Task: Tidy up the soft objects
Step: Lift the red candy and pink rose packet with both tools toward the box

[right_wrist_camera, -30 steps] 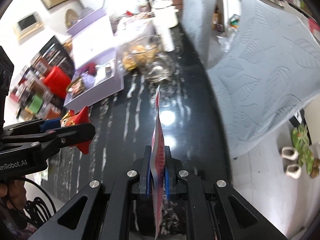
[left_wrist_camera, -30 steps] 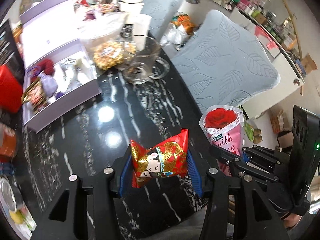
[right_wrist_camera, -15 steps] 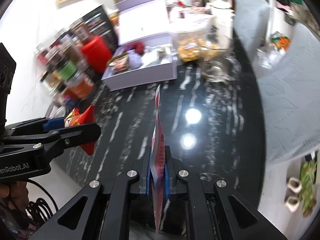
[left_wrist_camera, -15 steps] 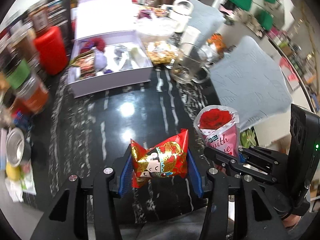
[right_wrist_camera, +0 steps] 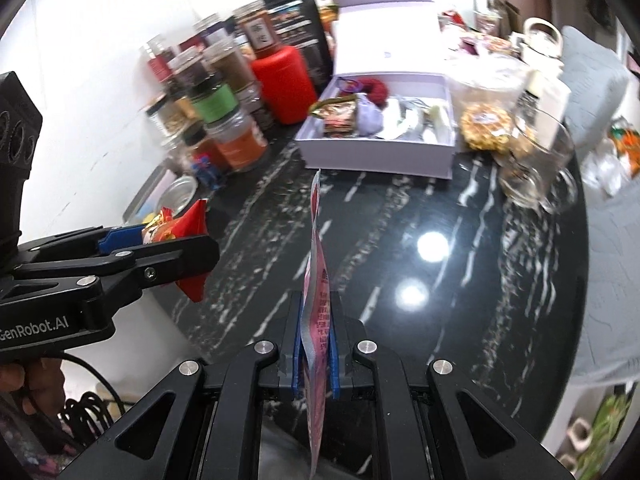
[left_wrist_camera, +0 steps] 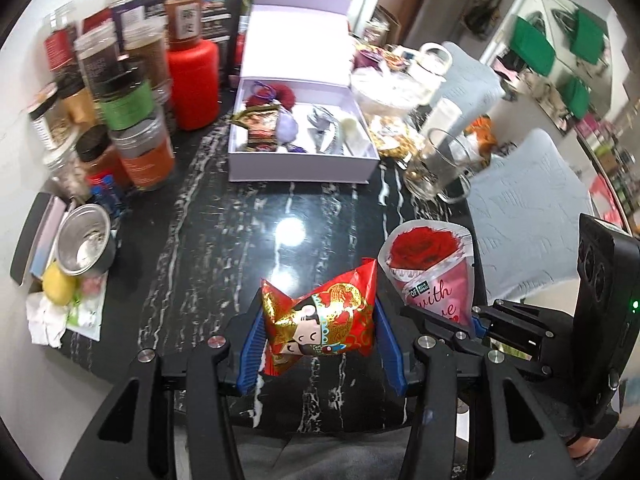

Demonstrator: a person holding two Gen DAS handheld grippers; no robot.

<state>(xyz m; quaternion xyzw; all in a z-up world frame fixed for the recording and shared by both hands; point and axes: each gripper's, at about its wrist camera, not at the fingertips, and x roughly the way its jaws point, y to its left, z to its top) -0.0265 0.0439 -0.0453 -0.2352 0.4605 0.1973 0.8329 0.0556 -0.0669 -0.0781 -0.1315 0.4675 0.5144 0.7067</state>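
Your left gripper point(left_wrist_camera: 320, 326) is clamped on the red & gold snack pouch point(left_wrist_camera: 320, 324), blue pads squeezing both its ends, pouch held above the black marble table point(left_wrist_camera: 224, 240). Your right gripper point(right_wrist_camera: 316, 344) has its jaws pressed together on the flat pink rose sachet point(right_wrist_camera: 316, 300), seen edge-on in the right wrist view, face-on w/ red rose print in the left wrist view. Both packs sit side by side in the air, near the table's front edge. Further back, the open lilac box point(left_wrist_camera: 300, 168) stands on the table w/ a few soft items inside. Left of it: red bottle point(left_wrist_camera: 194, 80) & spice jars point(left_wrist_camera: 140, 140). Right of it: glass mug point(left_wrist_camera: 436, 168).
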